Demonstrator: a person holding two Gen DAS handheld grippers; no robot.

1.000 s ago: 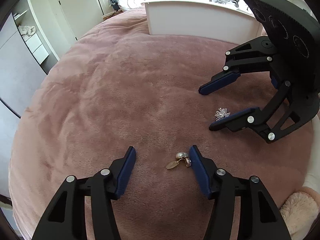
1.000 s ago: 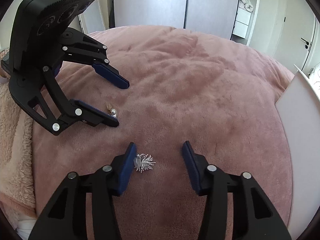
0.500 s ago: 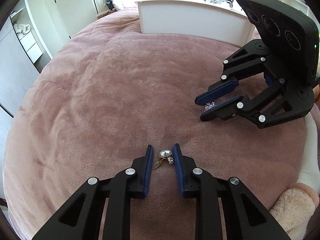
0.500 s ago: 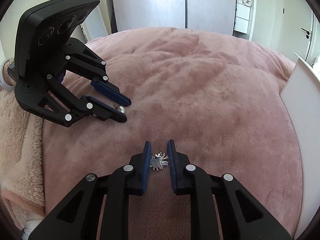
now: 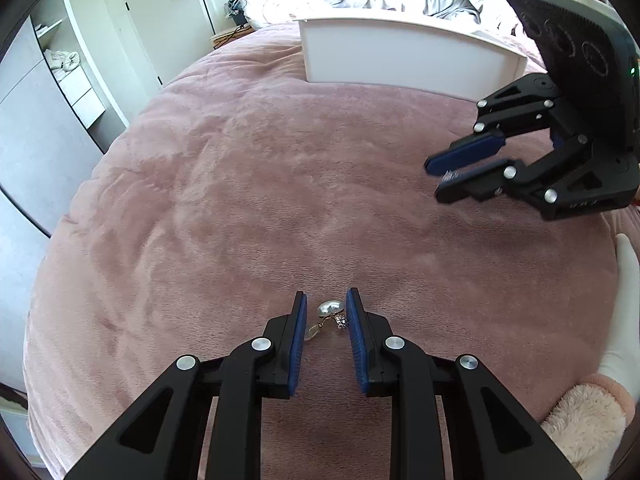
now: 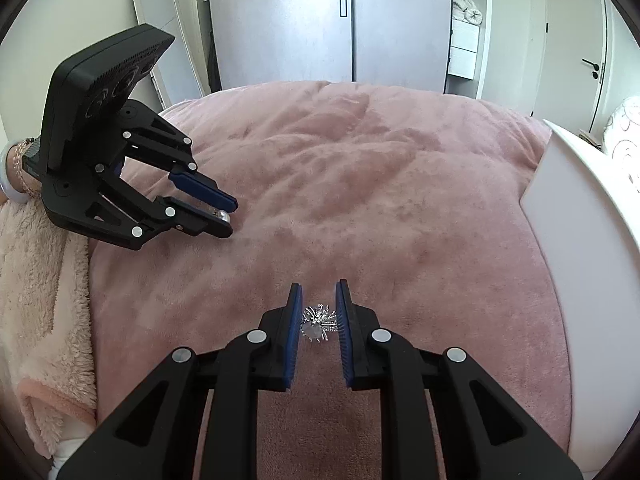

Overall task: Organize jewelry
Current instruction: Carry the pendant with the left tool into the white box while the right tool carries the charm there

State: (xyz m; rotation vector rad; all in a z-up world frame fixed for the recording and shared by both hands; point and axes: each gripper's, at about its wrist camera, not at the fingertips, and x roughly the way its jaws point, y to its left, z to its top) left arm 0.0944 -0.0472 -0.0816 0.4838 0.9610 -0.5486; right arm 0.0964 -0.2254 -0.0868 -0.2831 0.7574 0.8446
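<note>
My left gripper (image 5: 326, 306) is shut on a gold earring with a pearl (image 5: 329, 314) and holds it just above the pink blanket (image 5: 240, 200). It shows in the right wrist view (image 6: 230, 212) at the left, the pearl (image 6: 224, 216) peeking out between its pads. My right gripper (image 6: 318, 300) is shut on a spiky silver earring (image 6: 318, 322), also lifted off the blanket. It shows in the left wrist view (image 5: 434, 178) at the right, a bit of silver (image 5: 450, 176) between its pads.
A white box (image 5: 400, 56) stands on the blanket beyond both grippers; its wall (image 6: 580, 240) fills the right edge of the right wrist view. A fluffy cream sleeve (image 6: 36, 300) lies at the left. Wardrobes (image 6: 340, 20) and a door stand behind.
Both grippers closed from open onto their earrings and have risen off the blanket with them, moving toward the white box.
</note>
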